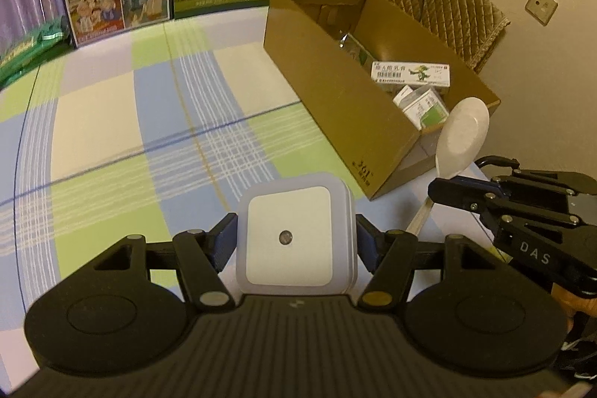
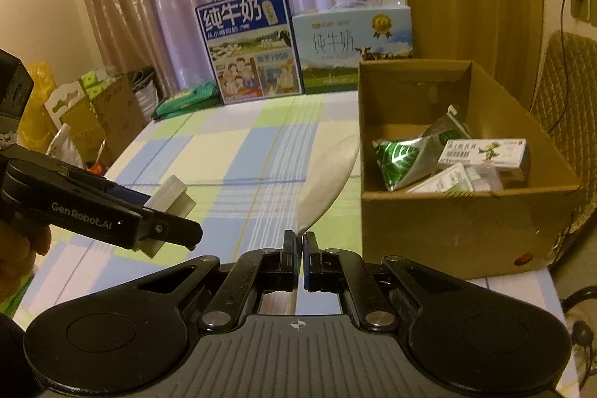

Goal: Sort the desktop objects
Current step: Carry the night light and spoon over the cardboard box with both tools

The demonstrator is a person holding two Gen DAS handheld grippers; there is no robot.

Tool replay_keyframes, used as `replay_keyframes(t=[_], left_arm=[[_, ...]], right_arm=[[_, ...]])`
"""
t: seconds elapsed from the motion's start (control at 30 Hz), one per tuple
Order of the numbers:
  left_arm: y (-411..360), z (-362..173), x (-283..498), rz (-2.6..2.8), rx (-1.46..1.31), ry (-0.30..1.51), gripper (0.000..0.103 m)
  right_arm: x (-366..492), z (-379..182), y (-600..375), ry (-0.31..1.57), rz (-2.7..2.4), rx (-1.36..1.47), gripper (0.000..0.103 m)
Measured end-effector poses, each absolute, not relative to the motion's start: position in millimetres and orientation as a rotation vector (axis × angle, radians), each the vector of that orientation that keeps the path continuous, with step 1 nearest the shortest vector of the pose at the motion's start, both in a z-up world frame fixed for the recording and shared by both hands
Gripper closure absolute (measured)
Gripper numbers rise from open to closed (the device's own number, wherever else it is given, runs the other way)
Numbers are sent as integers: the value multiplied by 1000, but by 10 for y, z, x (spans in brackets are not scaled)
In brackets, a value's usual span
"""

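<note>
Sitting between left claw [image 1: 295, 238]: night-light [image 1: 291, 241].

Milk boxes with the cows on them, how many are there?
2. The dark blue milk box stands at the table's far edge, and the light blue milk box stands right beside it. Others may be hidden.

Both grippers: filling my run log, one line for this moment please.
left gripper: shut on night light | right gripper: shut on spoon | cardboard box: part-filled

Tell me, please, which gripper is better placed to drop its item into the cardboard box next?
Probably the right gripper: its white spoon already reaches the cardboard box, while the left gripper with the night light sits farther away.
</note>
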State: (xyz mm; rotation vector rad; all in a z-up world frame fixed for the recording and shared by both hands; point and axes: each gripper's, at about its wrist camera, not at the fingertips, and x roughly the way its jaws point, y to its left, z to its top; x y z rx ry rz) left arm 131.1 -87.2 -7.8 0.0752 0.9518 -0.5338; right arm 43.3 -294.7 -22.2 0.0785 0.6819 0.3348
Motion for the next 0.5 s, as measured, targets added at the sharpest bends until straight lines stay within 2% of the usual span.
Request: replay_keyframes(t=[0.5], left_arm=[[-1455,348,1320,-599,146,855,43]], right_arm=[[498,307,-3450,594,279,107,103]])
